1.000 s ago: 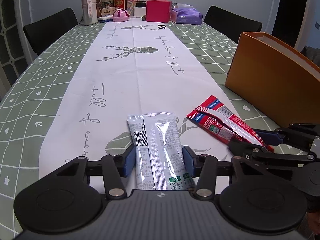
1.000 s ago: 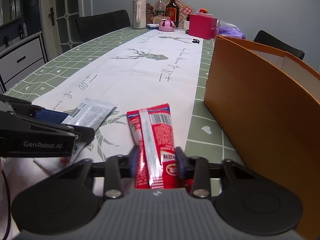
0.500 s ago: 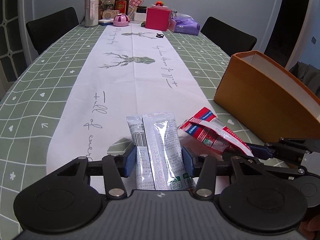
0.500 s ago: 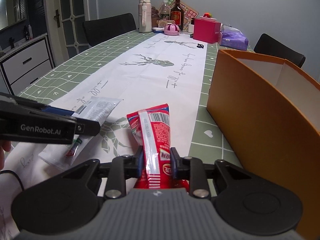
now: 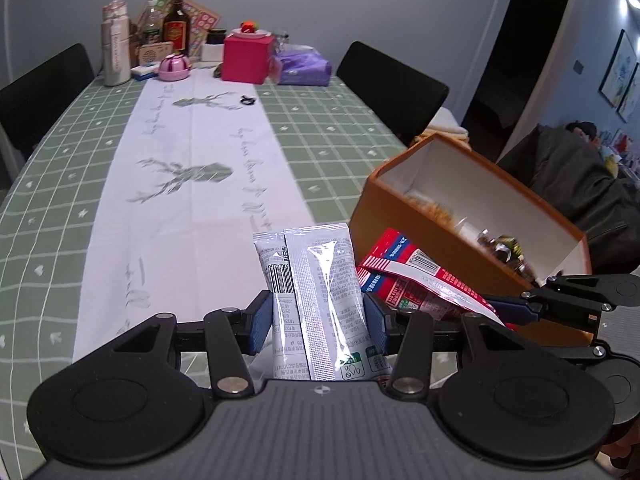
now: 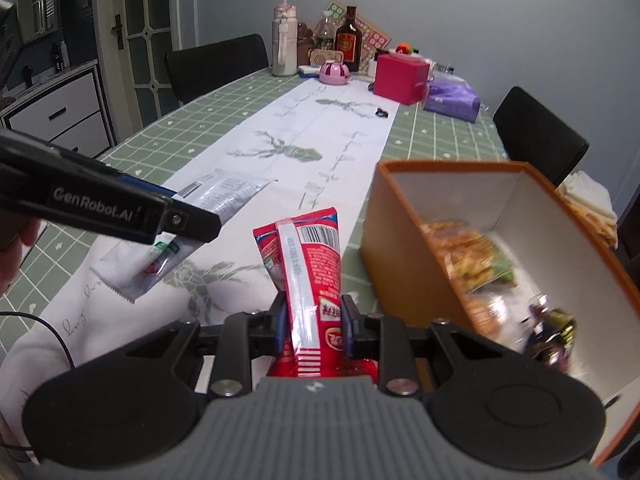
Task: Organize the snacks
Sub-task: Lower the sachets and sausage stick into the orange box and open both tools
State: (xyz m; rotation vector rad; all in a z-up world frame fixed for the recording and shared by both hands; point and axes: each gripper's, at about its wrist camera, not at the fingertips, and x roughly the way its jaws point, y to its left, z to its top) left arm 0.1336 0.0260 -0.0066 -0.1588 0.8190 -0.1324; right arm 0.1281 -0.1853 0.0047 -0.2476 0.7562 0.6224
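Room light was dim, cool and bluish, with soft shadows only. A bright lamp flare (image 5: 629,2) sat on the wall above the orange box (image 5: 404,216). Glare streaked the silver snack packet (image 5: 320,292). Snacks inside the orange box (image 6: 468,256) were motion-smeared in both views; the far bottles beyond it stayed fairly sharp. Fisheye bent the table edges, corners vignetted to black. The doorway (image 5: 516,40) behind the box was near black.

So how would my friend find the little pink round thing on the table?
Look to the far end of the long green checked table, where bottles and boxes crowd by the wall. Left of the big pink box sits the pink round pot. It alone is small, domed and pale pink.
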